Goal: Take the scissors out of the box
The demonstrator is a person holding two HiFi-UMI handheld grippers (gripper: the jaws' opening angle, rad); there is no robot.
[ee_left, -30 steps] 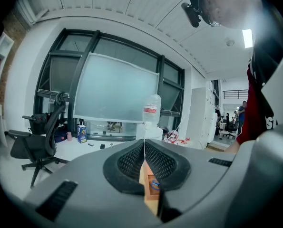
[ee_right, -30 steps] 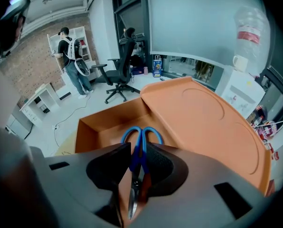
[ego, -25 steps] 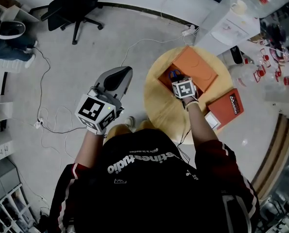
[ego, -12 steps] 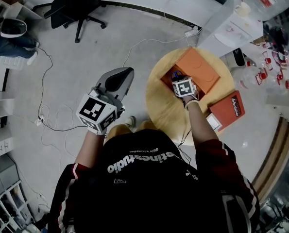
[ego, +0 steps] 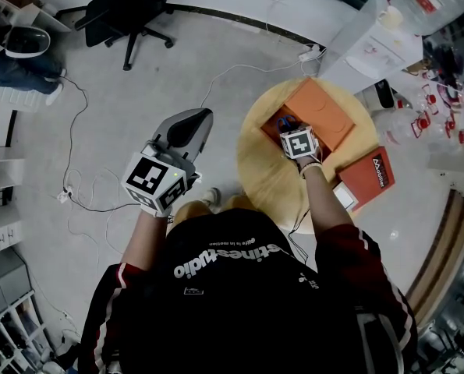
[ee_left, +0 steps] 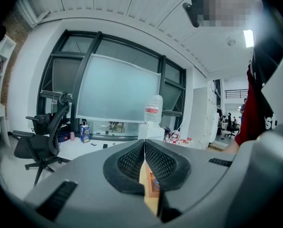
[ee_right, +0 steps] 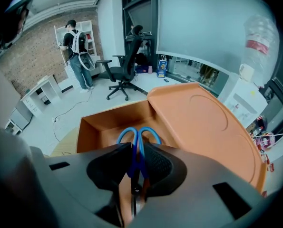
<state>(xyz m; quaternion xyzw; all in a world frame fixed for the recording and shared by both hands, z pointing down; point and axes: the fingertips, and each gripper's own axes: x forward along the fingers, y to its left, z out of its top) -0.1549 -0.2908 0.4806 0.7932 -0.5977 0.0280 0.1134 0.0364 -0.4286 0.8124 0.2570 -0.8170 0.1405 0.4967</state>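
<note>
- Here, at far left, the left gripper (ego: 191, 127) hangs over the floor, well apart from the worktop. Its jaws are pressed together with nothing between them.
- Further right, a round wooden worktop (ego: 263, 174) carries an orange box (ee_right: 91, 127) with its lid folded open.
- Inside the box, the right gripper (ee_right: 137, 152) has its jaws closed on blue-handled scissors (ee_right: 139, 136), clamped just below the finger loops.
- The scissors sit within the box walls, so the step in hand appears to be the grasp, with the lift not yet done.
- The next move likely calls for a straight lift, clearing the box rim and the open lid.
</note>
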